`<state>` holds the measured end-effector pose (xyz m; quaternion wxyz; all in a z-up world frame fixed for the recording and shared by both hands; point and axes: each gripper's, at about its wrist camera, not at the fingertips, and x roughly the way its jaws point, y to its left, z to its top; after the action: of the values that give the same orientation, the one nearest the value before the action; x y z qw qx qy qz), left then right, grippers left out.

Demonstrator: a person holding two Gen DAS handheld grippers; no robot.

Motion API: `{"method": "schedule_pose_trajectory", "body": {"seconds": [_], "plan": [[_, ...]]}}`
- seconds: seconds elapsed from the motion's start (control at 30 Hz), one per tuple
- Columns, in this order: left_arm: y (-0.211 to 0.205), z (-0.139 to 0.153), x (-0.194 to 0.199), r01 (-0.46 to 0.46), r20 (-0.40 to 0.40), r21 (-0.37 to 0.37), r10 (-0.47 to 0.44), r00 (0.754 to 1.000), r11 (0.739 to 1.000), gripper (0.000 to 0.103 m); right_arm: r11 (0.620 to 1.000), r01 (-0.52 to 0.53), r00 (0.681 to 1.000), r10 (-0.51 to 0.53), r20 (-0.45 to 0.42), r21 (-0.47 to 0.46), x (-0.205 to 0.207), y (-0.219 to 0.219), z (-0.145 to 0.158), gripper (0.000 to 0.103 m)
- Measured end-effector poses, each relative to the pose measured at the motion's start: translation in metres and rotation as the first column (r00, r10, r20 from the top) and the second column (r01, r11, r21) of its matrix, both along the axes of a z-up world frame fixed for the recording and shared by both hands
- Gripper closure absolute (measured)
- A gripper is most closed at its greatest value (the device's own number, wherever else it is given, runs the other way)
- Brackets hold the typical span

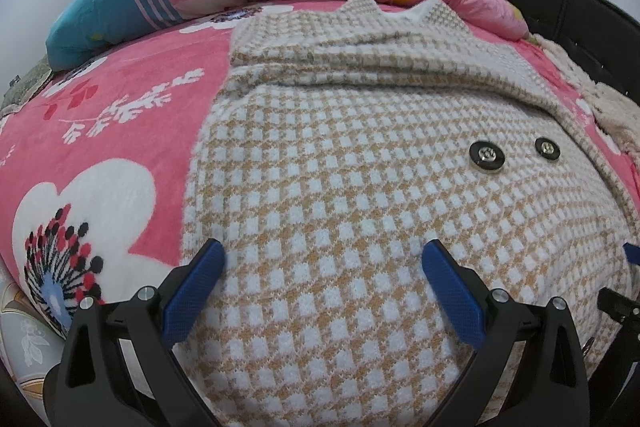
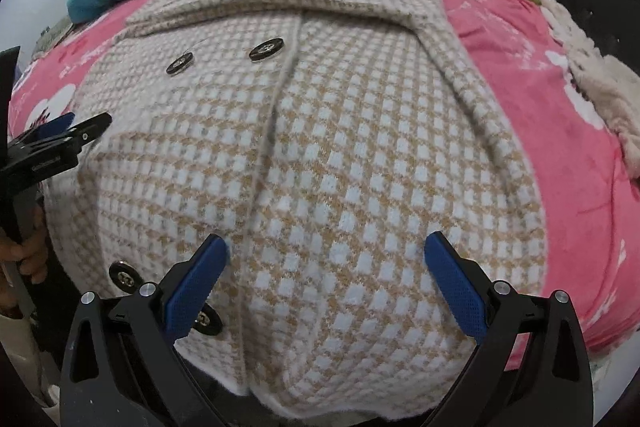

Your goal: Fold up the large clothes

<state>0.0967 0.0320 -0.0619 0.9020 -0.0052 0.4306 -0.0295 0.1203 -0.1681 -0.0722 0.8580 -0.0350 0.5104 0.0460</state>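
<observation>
The houndstooth coat point(image 2: 320, 155) lies collar-away along the bed point(image 1: 120, 115); left gripper point(image 1: 322, 265) and right gripper point(image 2: 326, 259) hover at its hem, fingers apart.

Your left gripper point(image 1: 322, 261) and right gripper point(image 2: 326, 255) looked like twins: chunky matte black frames with triangular cutouts down the sides, and silver round-head screws sitting at the pivots. The fingers point(image 1: 198, 291) wore bright blue pads with a fine dotted grip texture. From the right wrist cam your other tool showed side-on as slim black arms with small screws and a bit of blue.
</observation>
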Motion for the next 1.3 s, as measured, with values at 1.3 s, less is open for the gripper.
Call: {"method": "schedule_pose_trajectory", "body": {"seconds": [1.3], "plan": [[0.036, -0.059, -0.142, 0.035, -0.144, -0.115, -0.051, 0.988, 0.993, 0.043, 0.991, -0.01, 0.989, -0.009, 0.146, 0.133, -0.082, -0.037, 0.009, 0.008]]}}
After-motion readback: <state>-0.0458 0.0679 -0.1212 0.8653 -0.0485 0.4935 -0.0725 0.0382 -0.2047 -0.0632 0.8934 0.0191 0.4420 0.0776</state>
